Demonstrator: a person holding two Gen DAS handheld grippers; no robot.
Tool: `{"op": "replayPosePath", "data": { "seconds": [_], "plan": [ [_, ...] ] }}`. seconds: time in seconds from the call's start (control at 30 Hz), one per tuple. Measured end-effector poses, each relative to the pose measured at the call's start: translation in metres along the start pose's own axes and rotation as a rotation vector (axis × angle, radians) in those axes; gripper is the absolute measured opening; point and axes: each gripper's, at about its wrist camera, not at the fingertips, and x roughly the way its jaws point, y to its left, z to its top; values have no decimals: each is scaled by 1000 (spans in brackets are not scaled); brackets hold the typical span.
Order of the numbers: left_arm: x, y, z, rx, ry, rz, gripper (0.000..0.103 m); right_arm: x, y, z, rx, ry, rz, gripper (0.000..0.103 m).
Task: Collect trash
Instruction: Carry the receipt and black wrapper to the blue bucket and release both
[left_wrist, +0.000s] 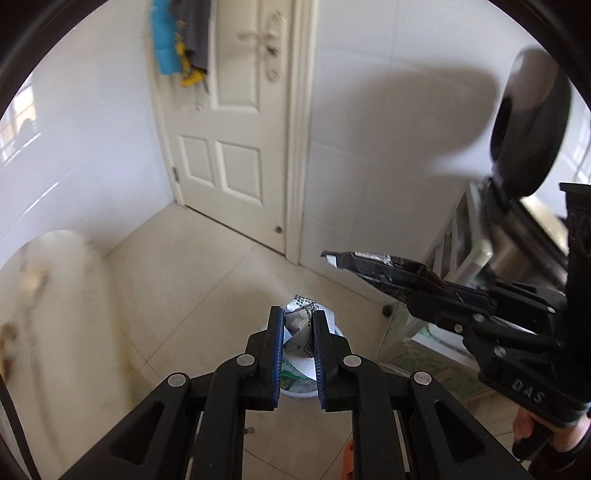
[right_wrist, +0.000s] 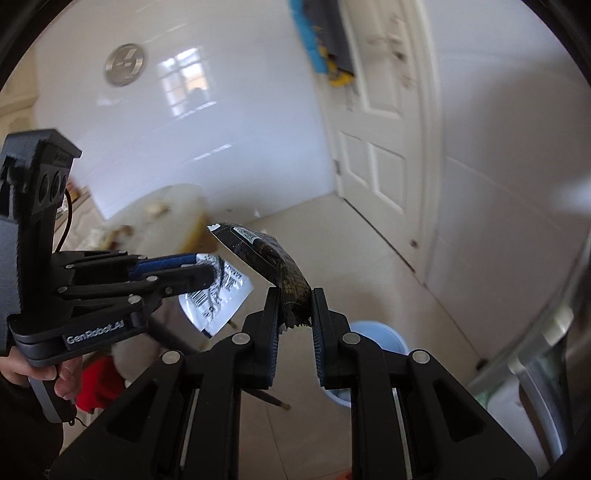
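- On the far left stands a round table (left_wrist: 55, 280), blurred, with some small things on it that I cannot name. If more trash lies there, I cannot judge it from here, so I could miss it.
- My left gripper (left_wrist: 298, 325) is nearly closed on a crumpled white wrapper (left_wrist: 301, 325) with black print. The bite is only at the tips. From the right wrist view most of this wrapper hangs free below the fingers, so I think a quick swing could pull it out.
- Just under the left gripper I see the pale blue bin (left_wrist: 334, 325) on the floor (left_wrist: 207, 266), mostly hidden behind my fingers. In my judgement the wrapper is above or close to its mouth, but I cannot tell whether it is truly inside the rim line. If I open too early, the light wrapper may drift and land on the tiles beside the bin.
- My right gripper (right_wrist: 294, 308) is also nearly closed, holding a black packet (right_wrist: 266, 254) by its crimped end. The packet stands up and bends over, away from the fingers. It is held by a thin edge, so it may slip or twist.
- From the right wrist view the bin (right_wrist: 384, 338) is to the right of and below that gripper, not under the packet. I must bring it over before I let go.
- The two grippers are near each other. If both go to the small bin together, they may knock and shake a wrapper loose.
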Motion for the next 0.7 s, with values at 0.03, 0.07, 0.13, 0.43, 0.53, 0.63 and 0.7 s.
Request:
{"op": "replayPosePath", "data": {
  "seconds": [0.03,0.07,0.13,0.43,0.53,0.63,0.7],
  "plan": [
    [17,-4,5,3,16,1,11,9,-17,-3,21,12,-10,15],
    [37,-7,11,10,30,0,11,15,-27,-6,32,20,-19,15],
    [72,-11,23,18,52,5,12,33,-51,-11,54,40,-39,15],
    [194,-5,57,17,103,117,69,101,-113,-29,134,120,-48,15],
    [208,-4,61,20,96,164,70,121,-121,-34,156,138,-38,15],
    [215,-5,62,-12,87,183,71,139,-127,-34,174,147,-34,16],
    [217,-2,66,-29,77,195,72,147,-128,-36,178,145,-34,28]
  ]
}}
